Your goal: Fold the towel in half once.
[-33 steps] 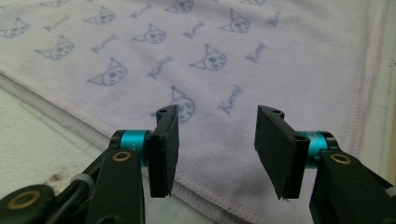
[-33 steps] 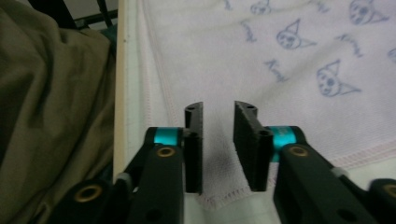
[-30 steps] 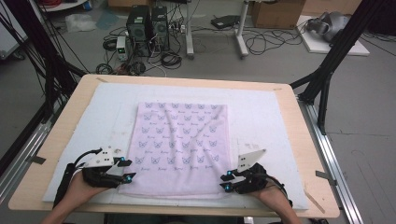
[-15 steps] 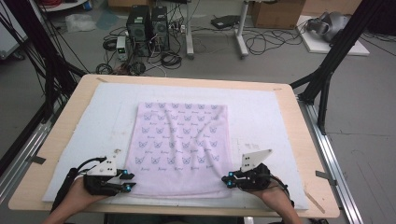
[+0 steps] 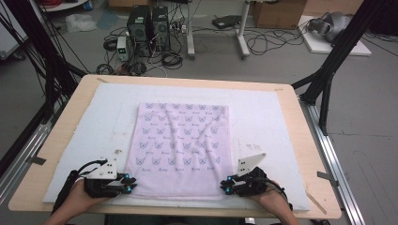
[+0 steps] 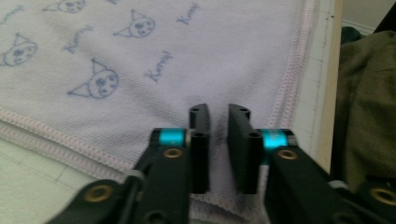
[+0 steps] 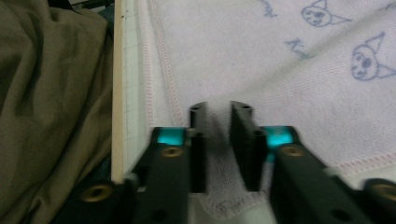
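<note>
Towel: a pale lilac towel [image 5: 180, 147] printed with small cat faces lies flat on the white mat [image 5: 263, 117], about midway across the table, its near edge close to me

Left gripper: my left gripper [image 5: 126, 183] sits at the towel's near left corner; in the left gripper view my jaws have just been closing and now pinch the cloth [image 6: 140, 60] between the pads, with only a narrow slot of fabric showing between them

Right gripper: my right gripper [image 5: 226, 184] sits at the near right corner; in the right gripper view the jaws are clamped on the corner of the towel [image 7: 280, 70], the stitched hem [image 7: 164, 70] running up just to the left of them

Hands: my left hand [image 5: 77, 199] and right hand [image 5: 272, 199] come in from the near edge, low to the table, well apart, one at each corner

Mat: covers most of the wooden table [image 5: 300, 140]; a bare strip of it shows between the towel's near hem and the table edge

Edge: in both gripper views the table's edge lies just beside the gripped corner, olive cloth [image 7: 51, 93] beyond it
</note>
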{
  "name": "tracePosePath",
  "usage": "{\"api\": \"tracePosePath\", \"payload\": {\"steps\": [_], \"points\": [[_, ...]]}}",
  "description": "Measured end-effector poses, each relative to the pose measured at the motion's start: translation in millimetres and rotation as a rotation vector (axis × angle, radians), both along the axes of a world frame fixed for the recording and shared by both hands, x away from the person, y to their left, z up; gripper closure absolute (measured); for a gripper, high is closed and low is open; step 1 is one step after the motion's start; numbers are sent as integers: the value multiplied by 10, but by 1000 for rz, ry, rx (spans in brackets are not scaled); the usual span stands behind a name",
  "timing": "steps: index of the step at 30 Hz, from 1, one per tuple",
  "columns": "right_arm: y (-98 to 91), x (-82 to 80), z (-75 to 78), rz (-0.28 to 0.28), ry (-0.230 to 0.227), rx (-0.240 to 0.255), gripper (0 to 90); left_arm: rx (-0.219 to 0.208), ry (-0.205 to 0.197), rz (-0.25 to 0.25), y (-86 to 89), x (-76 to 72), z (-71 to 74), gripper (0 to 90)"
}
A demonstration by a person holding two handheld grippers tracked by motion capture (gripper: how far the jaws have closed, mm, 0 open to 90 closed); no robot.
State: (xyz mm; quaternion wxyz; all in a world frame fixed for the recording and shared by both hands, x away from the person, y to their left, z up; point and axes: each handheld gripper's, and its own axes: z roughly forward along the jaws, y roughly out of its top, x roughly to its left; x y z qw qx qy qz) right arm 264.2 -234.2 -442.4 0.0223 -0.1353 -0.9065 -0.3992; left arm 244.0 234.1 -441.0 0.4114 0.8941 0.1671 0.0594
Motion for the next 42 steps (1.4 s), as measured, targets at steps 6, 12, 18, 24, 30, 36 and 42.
{"api": "tracePosePath", "payload": {"steps": [6,12,18,24,30,36,42], "points": [[-4,4,92,7,1,5,881,-2,-3,2,12,2,21,879],[-9,1,214,6,-12,63,882,-17,-13,14,57,-13,84,880],[33,-53,224,25,-12,48,882,-27,-17,24,98,-39,109,881],[33,-95,89,22,14,28,877,-14,-10,27,127,-58,57,878],[-32,33,176,-33,14,102,706,-47,-9,57,148,7,95,734],[-108,239,208,-137,-20,116,597,-90,-23,115,160,185,181,659],[-158,449,227,-214,-61,112,520,-116,-38,156,128,440,230,571]]}}
